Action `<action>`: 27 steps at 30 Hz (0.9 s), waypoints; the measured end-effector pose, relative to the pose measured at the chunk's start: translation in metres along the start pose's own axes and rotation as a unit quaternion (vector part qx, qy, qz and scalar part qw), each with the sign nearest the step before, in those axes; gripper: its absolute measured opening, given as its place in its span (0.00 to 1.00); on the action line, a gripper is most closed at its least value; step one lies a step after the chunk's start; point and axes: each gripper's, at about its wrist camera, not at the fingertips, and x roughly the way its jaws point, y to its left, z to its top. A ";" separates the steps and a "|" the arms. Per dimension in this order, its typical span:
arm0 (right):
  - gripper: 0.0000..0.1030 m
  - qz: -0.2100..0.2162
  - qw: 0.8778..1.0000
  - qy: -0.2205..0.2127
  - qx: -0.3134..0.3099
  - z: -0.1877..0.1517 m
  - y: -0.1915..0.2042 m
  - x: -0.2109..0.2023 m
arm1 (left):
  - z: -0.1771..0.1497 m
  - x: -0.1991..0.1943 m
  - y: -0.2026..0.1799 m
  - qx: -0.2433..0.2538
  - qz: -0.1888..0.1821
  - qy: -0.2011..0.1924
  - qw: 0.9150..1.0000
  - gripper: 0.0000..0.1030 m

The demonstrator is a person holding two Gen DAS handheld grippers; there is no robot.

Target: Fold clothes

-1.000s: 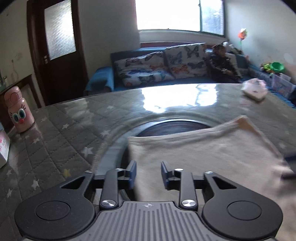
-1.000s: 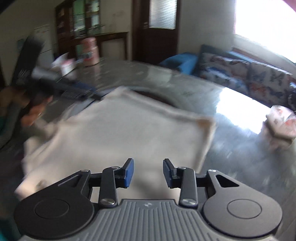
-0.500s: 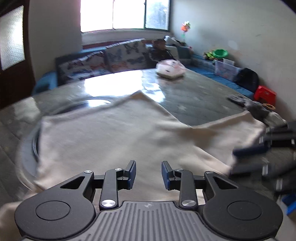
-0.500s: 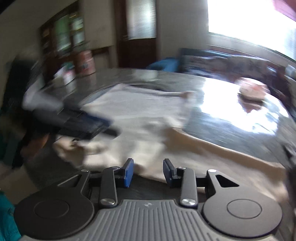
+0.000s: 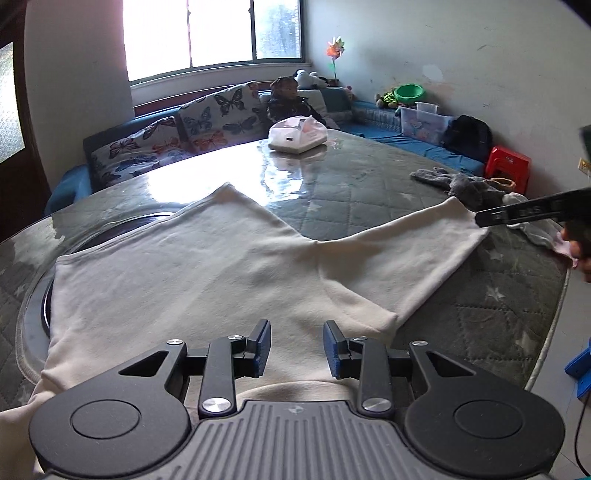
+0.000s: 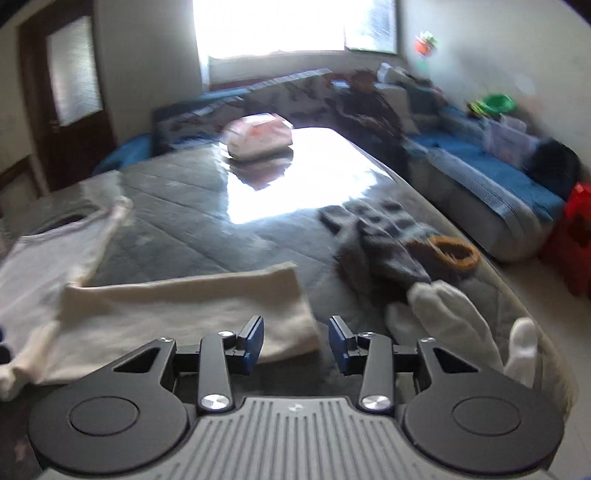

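Cream cloth fills the near part of the left view: a shirt (image 5: 192, 273) lies flat on the quilted bench (image 5: 369, 199), and the left tool (image 5: 295, 347) hovers just above its near hem, fingers spread with nothing between them. One sleeve (image 5: 406, 254) stretches out to the right, its cuff reaching toward the bench edge. The right tool (image 5: 517, 214) shows there as a dark bar at that cuff, though contact cannot be told.

From the right wrist view, which is blurred, the right tool (image 6: 295, 343) also stands spread and empty, its left finger over the end of the sleeve (image 6: 184, 314). Just to the right lies a white glove (image 6: 454, 317), and beyond it a heap of grey gloves (image 6: 388, 240) with an orange-trimmed cuff.

Farther across the bench sits a white plastic bag (image 5: 297, 134), well apart from the shirt. Behind it runs a blue sofa (image 5: 388, 129) with butterfly cushions (image 5: 218, 114), where a person (image 5: 288, 99) sits below the window (image 5: 210, 33).
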 end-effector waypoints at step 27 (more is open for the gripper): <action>0.09 0.009 0.998 -0.040 -0.057 0.031 0.009 0.030 | 0.001 0.001 -0.018 0.043 -0.021 -0.006 0.999 0.42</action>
